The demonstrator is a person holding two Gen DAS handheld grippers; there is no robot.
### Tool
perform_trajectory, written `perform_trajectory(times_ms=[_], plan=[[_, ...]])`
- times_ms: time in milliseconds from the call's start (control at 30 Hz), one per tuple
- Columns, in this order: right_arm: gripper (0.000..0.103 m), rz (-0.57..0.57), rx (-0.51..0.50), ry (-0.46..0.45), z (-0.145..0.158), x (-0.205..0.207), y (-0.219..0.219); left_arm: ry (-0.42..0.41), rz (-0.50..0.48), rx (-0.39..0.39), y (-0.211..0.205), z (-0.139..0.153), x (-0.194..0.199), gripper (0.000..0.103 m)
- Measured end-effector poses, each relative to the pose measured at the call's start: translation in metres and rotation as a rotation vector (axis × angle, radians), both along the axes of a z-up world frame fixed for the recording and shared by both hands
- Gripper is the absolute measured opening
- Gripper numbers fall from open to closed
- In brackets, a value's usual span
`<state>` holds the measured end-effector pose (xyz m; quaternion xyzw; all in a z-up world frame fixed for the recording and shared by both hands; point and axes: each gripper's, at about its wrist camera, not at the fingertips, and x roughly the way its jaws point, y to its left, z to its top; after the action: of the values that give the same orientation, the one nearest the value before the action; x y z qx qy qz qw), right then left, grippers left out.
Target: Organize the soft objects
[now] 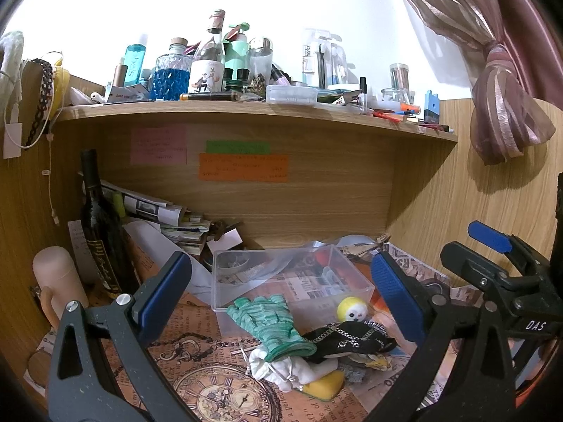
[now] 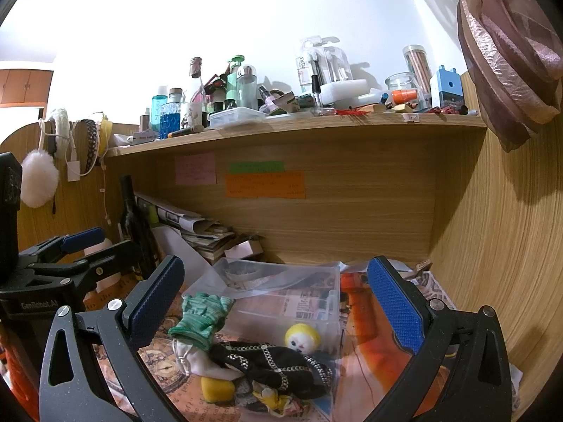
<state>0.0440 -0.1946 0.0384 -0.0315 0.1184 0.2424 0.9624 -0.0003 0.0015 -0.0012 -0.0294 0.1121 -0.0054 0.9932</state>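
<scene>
A heap of soft things lies on the newspaper-print mat: a green glove, a black fabric piece with a chain, a white pouch, a yellow sponge and a yellow ball with a face. Behind them stands a clear plastic box. My left gripper hangs open above the heap, holding nothing. Beside it on the right, my right gripper is open and empty too.
A dark wine bottle, a pink flask and a stack of papers crowd the back left. The wooden shelf above carries several bottles and jars. A wooden side wall and a tied curtain close off the right.
</scene>
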Motion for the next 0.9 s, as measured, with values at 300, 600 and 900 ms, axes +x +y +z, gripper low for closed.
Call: perform_trajectory(times_ms=[300,600,900], plan=[[0.103,-0.002,0.002,0.001,-0.0004,0.0005,-0.0009,-0.004,0.002,0.005,-0.0009,0.0002,-0.0005,0.103],[0.103,0.0,0.003,-0.001,-0.0007,0.0004,-0.0011,-0.004,0.0,0.001,-0.0018,-0.0006,-0.0004,0.103],[0.103,0.0,0.006,0.017,-0.0021,0.0045,-0.0014,0.016,-0.001,0.004,-0.0022,-0.0066,0.0079,0.103]])
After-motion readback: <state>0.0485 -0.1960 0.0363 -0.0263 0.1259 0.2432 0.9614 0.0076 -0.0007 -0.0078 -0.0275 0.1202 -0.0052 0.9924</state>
